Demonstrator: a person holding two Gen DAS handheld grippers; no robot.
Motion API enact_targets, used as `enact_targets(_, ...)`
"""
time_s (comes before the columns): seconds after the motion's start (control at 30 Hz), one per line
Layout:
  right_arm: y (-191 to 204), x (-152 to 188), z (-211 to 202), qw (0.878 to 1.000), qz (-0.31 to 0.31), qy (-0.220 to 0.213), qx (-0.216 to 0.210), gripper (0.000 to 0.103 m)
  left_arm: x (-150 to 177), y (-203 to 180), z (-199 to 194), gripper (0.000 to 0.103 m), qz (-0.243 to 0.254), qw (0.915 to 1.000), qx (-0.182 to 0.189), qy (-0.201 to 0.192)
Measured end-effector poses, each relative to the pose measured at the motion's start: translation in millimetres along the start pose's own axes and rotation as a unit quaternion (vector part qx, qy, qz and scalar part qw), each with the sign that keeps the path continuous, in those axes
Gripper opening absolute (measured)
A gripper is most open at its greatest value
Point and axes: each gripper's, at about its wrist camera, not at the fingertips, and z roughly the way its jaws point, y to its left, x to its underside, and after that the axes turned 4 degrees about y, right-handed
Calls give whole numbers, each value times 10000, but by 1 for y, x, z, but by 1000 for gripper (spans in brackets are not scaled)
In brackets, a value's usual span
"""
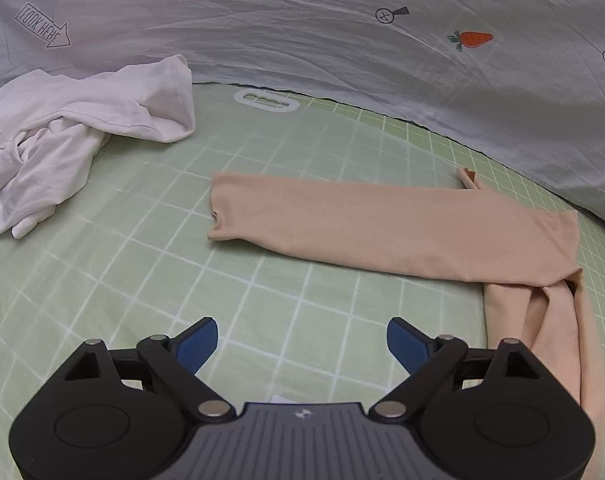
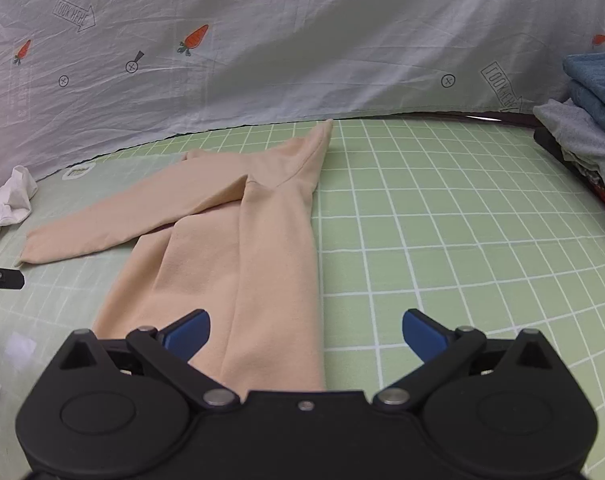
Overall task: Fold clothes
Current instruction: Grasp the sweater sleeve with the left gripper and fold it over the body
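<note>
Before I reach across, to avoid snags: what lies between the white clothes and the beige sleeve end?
Only bare green grid mat between white clothes and beige sleeve end, in the left wrist view.

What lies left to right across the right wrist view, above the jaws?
White garment → beige top → bare green grid mat → stack of folded clothes.

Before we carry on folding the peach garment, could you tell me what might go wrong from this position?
1. The peach garment has one sleeve stretched sideways while the body is already folded narrow; folding now could trap it crooked.
2. The crumpled white garment lies near that sleeve's cuff and might get caught in a sweep.
3. The right gripper, open, straddles the garment's edge and may pinch only one layer. The left gripper is open over the bare mat.
</note>
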Motion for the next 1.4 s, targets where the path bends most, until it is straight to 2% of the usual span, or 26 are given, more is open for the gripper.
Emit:
enact_targets(0.13, -6, -6, 13, 9998, 155, 131, 91, 103, -18, 17, 10, 97, -51, 9999, -28, -155)
enact_targets(0.2, -8, -11, 20, 9994, 240, 189, 172, 103, -28, 23, 18, 97, -54, 9998, 20, -169)
enact_targets(0.47, 2, -21, 41, 9984, 213, 443, 273, 103, -57, 33, 52, 97, -128, 9997, -172, -123)
enact_targets(0.53, 6, -20, 44, 9981, 144, 523, 280, 103, -61, 35, 59, 94, -159, 9997, -176, -81)
enact_targets(0.63, 9, -24, 50, 9977, 92, 579, 330, 103, -63, 32, 67, 80, 61, 9998, -185, 8)
enact_targets(0.67, 10, -25, 51, 9976, 78, 600, 348, 103, -63, 31, 69, 78, 172, 9996, -201, 34)
enact_targets(0.77, 13, -29, 56, 9972, 46, 640, 393, 103, -64, 24, 68, 61, 277, 9996, -49, 24)
enact_targets(0.8, 13, -30, 58, 9971, 25, 647, 395, 103, -65, 22, 67, 47, 302, 9995, 10, 17)
enact_targets(0.83, 14, -32, 59, 9971, -10, 658, 369, 103, -65, 19, 66, 27, 328, 9994, 68, 11)
enact_targets(0.9, 16, -34, 60, 9973, -74, 678, 285, 103, -66, 15, 64, 10, 380, 9991, 186, -3)
enact_targets(1.1, 14, -33, 52, 9981, -24, 576, 202, 103, -68, 1, 58, 7, 535, 9971, 538, -43)
enact_targets(1.2, 6, -31, 45, 9985, 145, 462, 272, 103, -65, -25, 40, 7, 720, 9925, 981, -138)
enact_targets(1.3, -4, -27, 35, 9984, 318, 316, 341, 103, -62, -54, 21, 7, 917, 9848, 1454, -242)
enact_targets(1.4, -15, -23, 23, 9979, 481, 158, 410, 103, -44, -99, 0, 7, 1370, 9679, 2098, -203)
